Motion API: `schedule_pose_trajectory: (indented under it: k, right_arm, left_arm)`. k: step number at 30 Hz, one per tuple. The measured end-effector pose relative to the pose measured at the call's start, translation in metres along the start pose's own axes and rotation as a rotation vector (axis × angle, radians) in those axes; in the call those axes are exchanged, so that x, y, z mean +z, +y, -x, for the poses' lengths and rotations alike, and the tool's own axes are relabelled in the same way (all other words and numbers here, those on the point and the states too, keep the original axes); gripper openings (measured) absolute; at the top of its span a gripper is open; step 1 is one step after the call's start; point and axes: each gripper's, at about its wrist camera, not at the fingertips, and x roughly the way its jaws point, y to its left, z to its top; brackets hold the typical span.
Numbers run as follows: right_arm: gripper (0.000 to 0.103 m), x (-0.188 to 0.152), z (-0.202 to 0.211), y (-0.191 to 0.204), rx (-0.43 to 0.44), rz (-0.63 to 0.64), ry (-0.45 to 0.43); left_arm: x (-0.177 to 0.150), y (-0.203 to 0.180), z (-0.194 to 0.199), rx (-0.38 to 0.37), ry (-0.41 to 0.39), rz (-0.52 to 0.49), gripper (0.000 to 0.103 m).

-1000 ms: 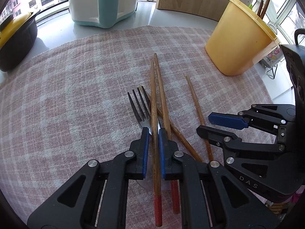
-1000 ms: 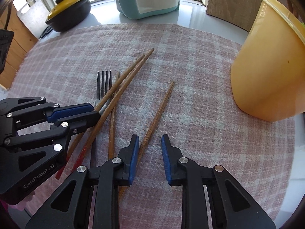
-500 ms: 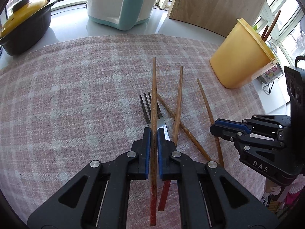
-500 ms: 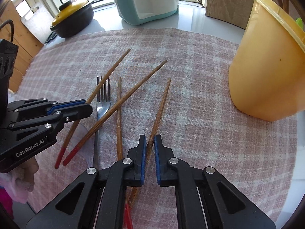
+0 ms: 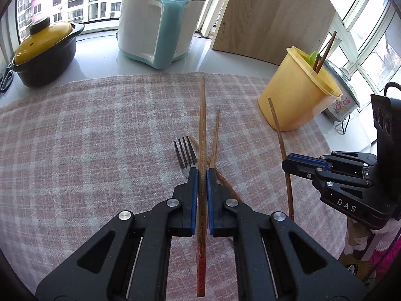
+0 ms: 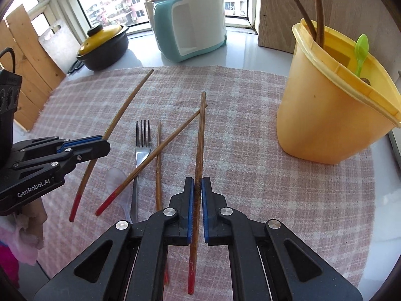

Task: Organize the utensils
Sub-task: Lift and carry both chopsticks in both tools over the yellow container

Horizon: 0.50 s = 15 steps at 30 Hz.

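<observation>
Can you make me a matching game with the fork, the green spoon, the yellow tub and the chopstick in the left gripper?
Things:
1. fork
2. green spoon
3. yellow tub
4. chopstick in the left gripper

Places:
A. sticking out of the tub
B. clamped between two blue pads
C. lying flat on the checked cloth
D. standing at the cloth's right side

Pairs: 1-C, 2-A, 3-D, 4-B
</observation>
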Motion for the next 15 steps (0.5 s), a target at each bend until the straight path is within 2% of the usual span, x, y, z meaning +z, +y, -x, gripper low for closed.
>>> schedule_pose_trajectory:
  k: [15]
  right_arm:
    - [0.004, -0.004, 0.077, -0.014, -0.022, -0.012, -0.192]
  left_arm:
    - [0.014, -0.065, 0.073, -0.023, -0.211, -0.118, 0.005]
